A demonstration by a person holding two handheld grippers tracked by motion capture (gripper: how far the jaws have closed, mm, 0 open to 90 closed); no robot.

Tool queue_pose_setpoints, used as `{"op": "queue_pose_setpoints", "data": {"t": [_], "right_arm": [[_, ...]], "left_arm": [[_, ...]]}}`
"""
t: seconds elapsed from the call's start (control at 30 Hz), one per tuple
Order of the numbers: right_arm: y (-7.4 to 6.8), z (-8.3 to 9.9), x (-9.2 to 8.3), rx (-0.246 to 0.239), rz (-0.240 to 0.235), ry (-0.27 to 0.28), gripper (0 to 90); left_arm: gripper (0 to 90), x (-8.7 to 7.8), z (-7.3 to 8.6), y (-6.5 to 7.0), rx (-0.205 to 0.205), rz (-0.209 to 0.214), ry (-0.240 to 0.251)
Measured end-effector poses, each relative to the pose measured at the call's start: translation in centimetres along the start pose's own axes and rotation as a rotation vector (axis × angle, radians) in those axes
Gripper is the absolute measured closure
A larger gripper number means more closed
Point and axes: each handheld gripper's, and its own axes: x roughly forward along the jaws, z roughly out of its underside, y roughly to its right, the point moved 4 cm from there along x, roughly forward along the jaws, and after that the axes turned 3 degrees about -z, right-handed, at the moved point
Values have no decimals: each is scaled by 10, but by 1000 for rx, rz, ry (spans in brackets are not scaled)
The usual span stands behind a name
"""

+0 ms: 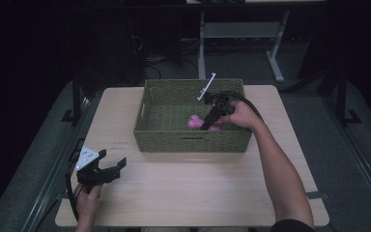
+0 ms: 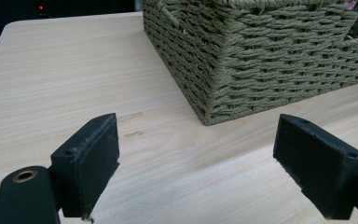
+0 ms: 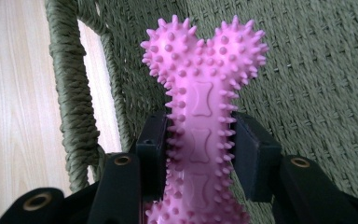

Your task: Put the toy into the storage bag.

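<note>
High view, basket: green woven basket (image 1: 192,137) sits at the center of the frame on a light wooden table (image 1: 188,188).
High view, right gripper: right gripper (image 1: 206,123) reaches down into the basket from the right side, held by the person's right hand (image 1: 243,115).
High view, toy: pink spiky toy (image 1: 194,123) lies low inside the basket, right of its center, at the gripper's tip; its axis is too small to judge here.
High view, left gripper: left gripper (image 1: 112,161) rests at the lower left of the frame on the table, well apart from the basket, jaws spread, in the left hand (image 1: 88,199).
Left gripper view, jaws: 2 black jaws stand wide apart at the lower left and lower right of the frame, with bare table between them and nothing held.
Left gripper view, basket: a corner of the basket fills the upper right of the frame.
Right gripper view, grip: both jaws press on the toy's narrow shaft from either side.
Right gripper view, toy: bone-shaped, long axis running bottom to top of the frame, 2-lobed end pointing up, away from the gripper, toward the basket's woven wall.
</note>
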Motion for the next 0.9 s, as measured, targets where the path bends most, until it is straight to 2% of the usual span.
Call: {"op": "queue_pose_setpoints", "data": {"t": [0.27, 0.4, 0.6, 0.9], "right_arm": [[-1, -2, 0, 7, -1, -2, 561], [-2, -3, -1, 17, -10, 15, 564], [-2, 0, -2, 23, 6, 3, 544], [-5, 3, -9, 30, 17, 18, 502]], "left_arm": [[139, 0, 0, 0, 0, 1, 1], [139, 0, 0, 0, 1, 1, 1], [139, 0, 0, 1, 1, 1, 1], [139, 0, 0, 1, 0, 1, -1]]}}
